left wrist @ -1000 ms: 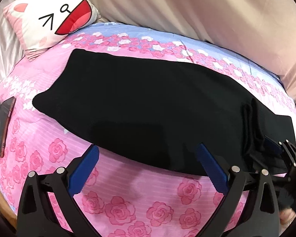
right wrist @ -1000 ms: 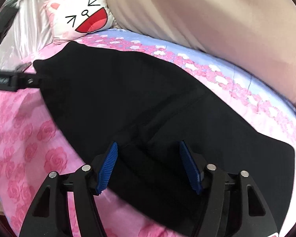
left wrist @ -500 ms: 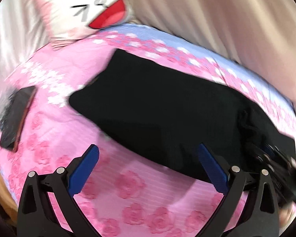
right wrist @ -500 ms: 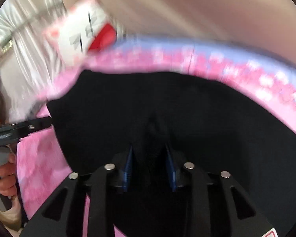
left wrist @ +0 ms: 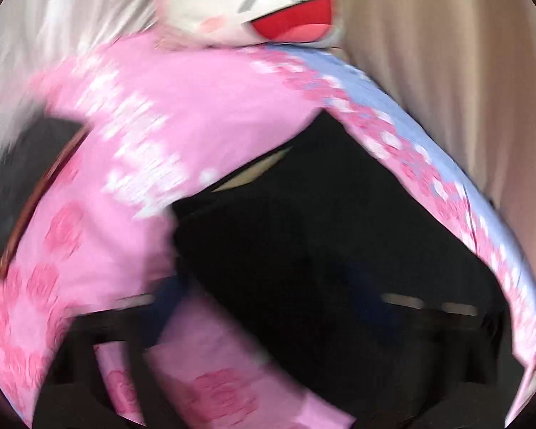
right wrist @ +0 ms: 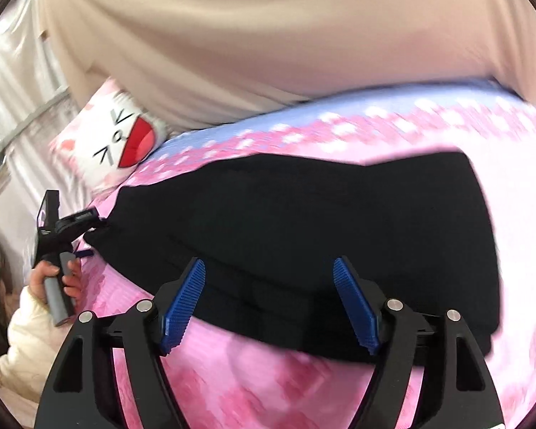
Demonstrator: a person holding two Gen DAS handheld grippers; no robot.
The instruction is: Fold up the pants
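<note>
Bed with a pink rose-print sheet, a pale blue band along its far edge. Beige curtain behind it; a shiny white drape on the far left.

Cat-face pillow sits at the far left corner of the bed, beyond the right gripper. In the left wrist view a dark flat object lies on the sheet to the left, too blurred to identify.

Black pants lie flat just ahead of the right gripper, long axis running left to right across its view.

Right gripper: jaws spread wide, holding nothing, tips over the near edge of the cloth.

Left gripper: at the pants' left end, held in a hand. Jaw state unreadable; its own view is heavily smeared.
</note>
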